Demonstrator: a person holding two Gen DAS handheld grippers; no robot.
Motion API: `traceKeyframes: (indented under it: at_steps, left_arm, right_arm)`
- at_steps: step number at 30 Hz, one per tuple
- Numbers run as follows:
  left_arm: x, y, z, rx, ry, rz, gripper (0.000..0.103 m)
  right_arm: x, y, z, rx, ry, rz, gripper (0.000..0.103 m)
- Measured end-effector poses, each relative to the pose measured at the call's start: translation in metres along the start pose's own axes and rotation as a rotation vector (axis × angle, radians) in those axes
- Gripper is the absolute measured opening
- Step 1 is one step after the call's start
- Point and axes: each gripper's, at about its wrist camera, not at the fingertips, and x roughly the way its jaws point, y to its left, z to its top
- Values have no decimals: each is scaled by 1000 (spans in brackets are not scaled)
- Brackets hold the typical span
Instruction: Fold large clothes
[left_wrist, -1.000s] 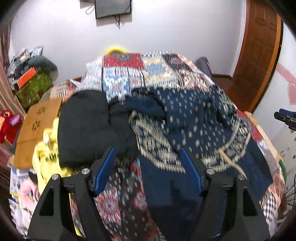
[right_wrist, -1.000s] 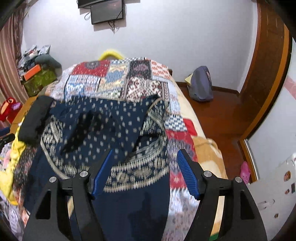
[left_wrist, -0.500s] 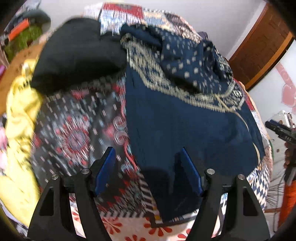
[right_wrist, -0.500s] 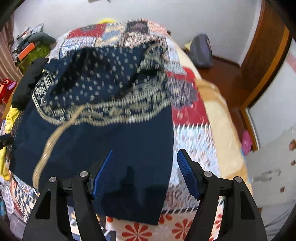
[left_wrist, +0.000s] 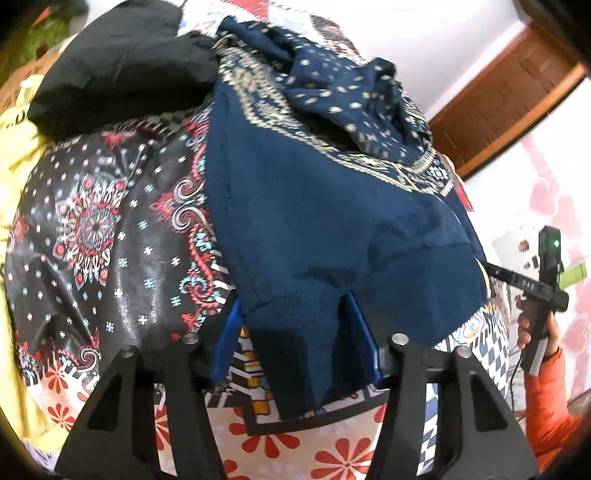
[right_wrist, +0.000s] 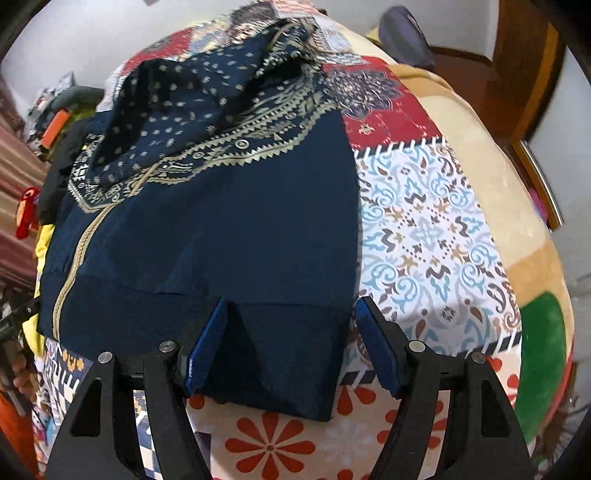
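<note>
Both grippers at the navy garment's near hem on the quilt.
Left view alone shows a black cloth, upper left. Left gripper closing, hem between its jaws; right gripper opening, astride the hem corner.

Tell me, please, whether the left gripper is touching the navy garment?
Touching: in the left wrist view the left gripper is closing, one blue finger pushed into the navy garment, denting its hem.
</note>
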Motion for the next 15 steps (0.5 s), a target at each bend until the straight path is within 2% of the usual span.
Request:
traceKeyframes:
  at_steps: [1, 3, 4, 5, 6, 8, 10, 15]
  left_arm:
    - [0, -3, 0, 17, -5, 11, 50]
    - [1, -11, 0, 52, -16, 26, 35]
    - [1, -12, 2, 58, -19, 25, 30]
    - [1, -14, 4, 60, -22, 21, 21]
    - [0, -14, 6, 62, -27, 24, 17]
    - [-1, -17, 11, 69, -37, 26, 15]
    - [-6, -17, 15, 71, -50, 25, 13]
    - [-29, -16, 36, 75, -129, 20, 6]
  right_arm:
    - [0, -2, 0, 10, -9, 16, 70]
    - [2, -5, 0, 35, -19, 38, 66]
    - [2, -6, 0, 42, -24, 48, 59]
    - [2, -6, 1, 45, -28, 54, 49]
    - [1, -5, 2, 46, -35, 60, 43]
    - [0, -5, 5, 49, -36, 89, 26]
    - [-4, -1, 9, 40, -50, 105, 14]
    - [-25, 14, 26, -26, -120, 87, 9]
